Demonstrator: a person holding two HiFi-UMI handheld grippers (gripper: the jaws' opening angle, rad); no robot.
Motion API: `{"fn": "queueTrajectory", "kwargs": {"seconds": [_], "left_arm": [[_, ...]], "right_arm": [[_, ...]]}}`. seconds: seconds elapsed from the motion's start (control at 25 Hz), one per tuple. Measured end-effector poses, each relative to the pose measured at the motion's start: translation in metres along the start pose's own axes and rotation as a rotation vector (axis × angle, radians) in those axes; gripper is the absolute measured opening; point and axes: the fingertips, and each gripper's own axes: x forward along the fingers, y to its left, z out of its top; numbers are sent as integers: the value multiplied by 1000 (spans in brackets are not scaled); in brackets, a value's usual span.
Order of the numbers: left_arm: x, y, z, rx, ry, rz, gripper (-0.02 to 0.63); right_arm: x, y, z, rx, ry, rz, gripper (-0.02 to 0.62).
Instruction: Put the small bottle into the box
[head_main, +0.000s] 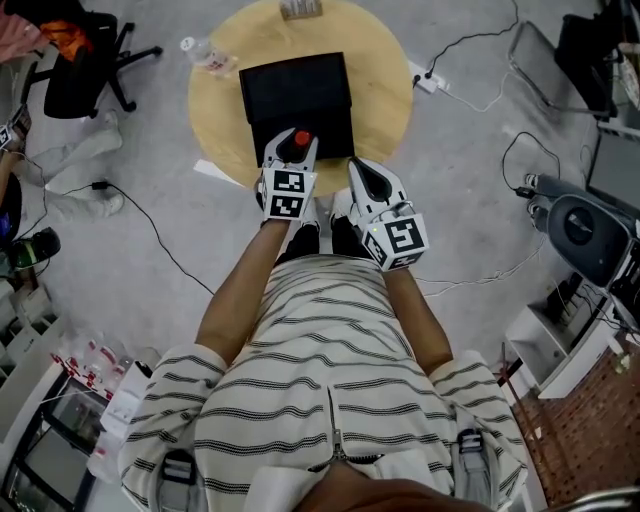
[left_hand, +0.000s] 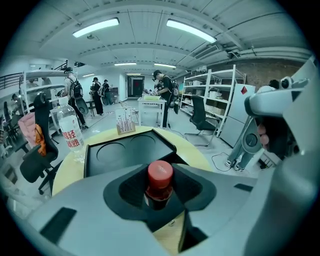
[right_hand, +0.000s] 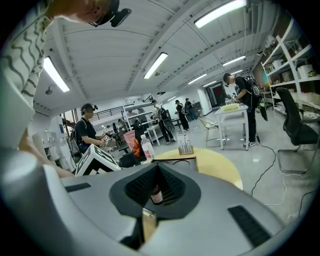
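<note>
Jaws of my left gripper (left_hand: 160, 200) are pinching the bottle (left_hand: 160, 176) by its dark body, just under the red cap, and it sits upright in the notch between them. Jaws of my right gripper (head_main: 363, 172) are pressed together with nothing pinched; it hangs just beside the left one, at the near edge of the table (head_main: 385, 60). Box (head_main: 296, 90): black, raised rim, two round recesses in its floor, lying on the table. Bottle position: at the box's near edge, not yet over either recess. Whether its base is clear of the table I cannot tell. Assessment: pickup is complete and the carry is in hand; placing remains. Next move, in my judgement: advance the left gripper over the rim, keep the bottle upright, lower it into the nearer recess, and part the jaws only once its base is seated. Fit of bottle to recess cannot be confirmed from these views. A water bottle (head_main: 207, 55) stands left of the box, off the likely path. Right gripper requires no action.
</note>
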Motion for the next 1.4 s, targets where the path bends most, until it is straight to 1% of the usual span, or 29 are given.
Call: {"fn": "queueTrajectory", "kwargs": {"seconds": [0.28,0.44,1.4], "left_arm": [[13,5,-10,-20,39,3,158],[19,7,-11,-7,42,4,158],[34,12,-23,-9,87,29,158]], "right_arm": [[2,-2,-1,4,6,-3,17],[3,-3,-2,4,8,-4,18],[-1,-8,-4,6,13,-11,17]]}}
